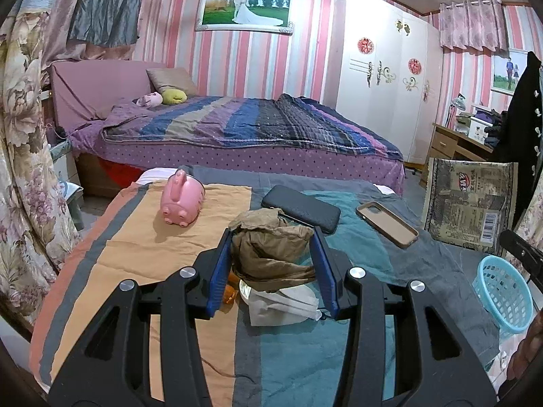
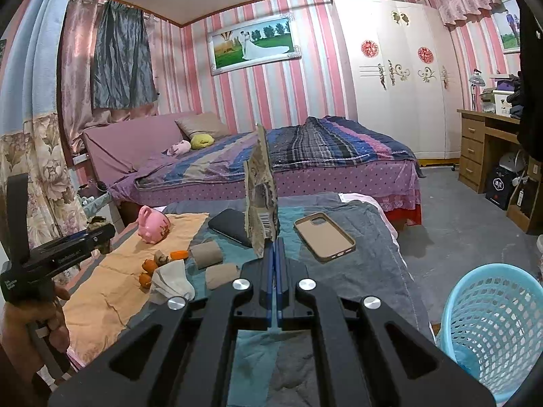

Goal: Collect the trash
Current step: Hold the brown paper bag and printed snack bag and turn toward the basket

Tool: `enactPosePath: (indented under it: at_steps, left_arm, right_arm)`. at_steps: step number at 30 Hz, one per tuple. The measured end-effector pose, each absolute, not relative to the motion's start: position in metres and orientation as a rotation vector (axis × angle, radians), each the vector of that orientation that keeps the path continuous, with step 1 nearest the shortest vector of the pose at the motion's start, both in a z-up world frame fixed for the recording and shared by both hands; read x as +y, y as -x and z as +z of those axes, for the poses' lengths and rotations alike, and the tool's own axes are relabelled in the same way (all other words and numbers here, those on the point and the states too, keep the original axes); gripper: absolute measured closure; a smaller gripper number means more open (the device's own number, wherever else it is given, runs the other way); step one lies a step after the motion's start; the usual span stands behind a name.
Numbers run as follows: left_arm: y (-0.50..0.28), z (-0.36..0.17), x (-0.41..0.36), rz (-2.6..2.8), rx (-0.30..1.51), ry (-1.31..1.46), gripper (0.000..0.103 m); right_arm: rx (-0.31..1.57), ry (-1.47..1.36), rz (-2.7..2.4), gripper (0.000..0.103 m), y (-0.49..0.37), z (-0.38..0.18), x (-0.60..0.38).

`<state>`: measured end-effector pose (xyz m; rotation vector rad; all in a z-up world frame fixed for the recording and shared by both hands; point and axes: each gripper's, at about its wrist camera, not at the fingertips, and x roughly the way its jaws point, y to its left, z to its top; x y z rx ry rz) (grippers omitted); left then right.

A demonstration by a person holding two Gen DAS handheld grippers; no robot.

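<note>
- Far left, right-wrist view: a hand (image 2: 34,318) is seen gripping the black handle of the left claw (image 2: 101,234), which is pointed toward the striped cloth-covered surface (image 1: 190,339).
- Pink plastic piggy bank (image 1: 181,200) is set on the orange stripe of the cloth, well apart from the trash pile.
- Orange peel bits (image 2: 148,269) and a crumpled white tissue (image 2: 171,281) are lying together on the cloth, just left of two brown cardboard roll pieces (image 2: 207,254).
- Left claw (image 1: 273,254), seen in its own view: blue pads are held part-open w/ a crumpled brown paper wad (image 1: 271,247) between them. The wad is touched on both sides, so it appears gripped; the tissue (image 1: 281,305) and peel (image 1: 228,295) are seen below it.
- Flat black textured case (image 1: 302,208) is lying just behind the wad, centre of the cloth.
- Right claw (image 2: 275,247): jaws are shut tight on the lower edge of a printed snack wrapper (image 2: 261,196), which is held upright, edge-on to that camera. In the left view the same wrapper (image 1: 470,203) is seen face-on, raised at the right.
- Tan-lined phone case (image 2: 324,235), open side up, is lying on the grey part of the cloth, right of the wrapper.
- Light blue plastic mesh basket (image 2: 492,332) is seen at far right, tilted w/ its mouth toward the camera, beside the cloth edge; what it rests on can't be told.
</note>
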<state>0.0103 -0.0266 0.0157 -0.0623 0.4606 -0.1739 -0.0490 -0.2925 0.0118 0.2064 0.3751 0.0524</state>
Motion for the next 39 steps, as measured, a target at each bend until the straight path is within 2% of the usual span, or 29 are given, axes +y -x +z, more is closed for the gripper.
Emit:
enactPosePath:
  at_steps: [39]
  left_arm:
    - [-0.004, 0.024, -0.035, -0.241, 0.419, 0.075, 0.059]
  right_arm:
    - [0.380, -0.184, -0.033, 0.102, 0.056, 0.010, -0.318]
